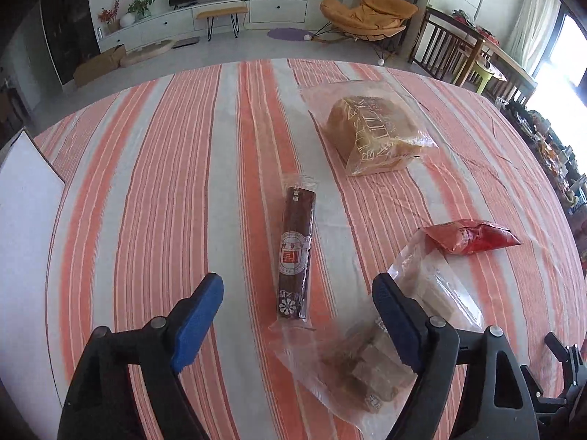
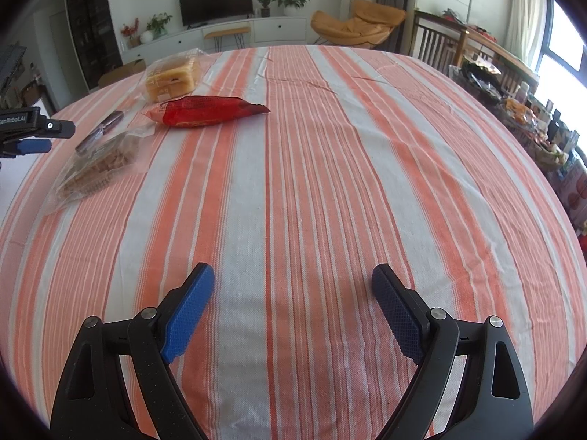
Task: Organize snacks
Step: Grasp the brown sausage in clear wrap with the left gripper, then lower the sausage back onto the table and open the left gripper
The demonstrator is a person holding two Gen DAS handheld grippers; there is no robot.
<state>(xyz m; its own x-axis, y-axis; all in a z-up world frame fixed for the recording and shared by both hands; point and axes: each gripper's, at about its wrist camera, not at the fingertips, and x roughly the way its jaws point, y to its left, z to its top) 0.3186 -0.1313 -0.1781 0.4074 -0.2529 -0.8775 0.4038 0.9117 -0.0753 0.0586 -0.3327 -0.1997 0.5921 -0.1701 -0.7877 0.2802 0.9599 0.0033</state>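
Blue-padded, both the left hand-held gripper (image 1: 297, 289) and right hand-held gripper (image 2: 293, 282) gape wide, holding nothing.

Bright daylight from blown-out window (image 2: 563, 55) at right, soft shadows, sharp centre, fisheye bending, dark vignetted corners

The right claw (image 2: 293, 293) hangs with its jaws spread wide over bare striped cloth on the counter (image 2: 330, 168), nothing between them. Toward ten o'clock lies a clear bag of brown biscuits (image 2: 99, 168); beyond it, toward eleven o'clock, a red snack bag (image 2: 205, 112), a bagged loaf of bread (image 2: 172, 77) and a dark wrapped bar (image 2: 101, 130). The left claw (image 2: 27, 135) shows at the nine o'clock edge.
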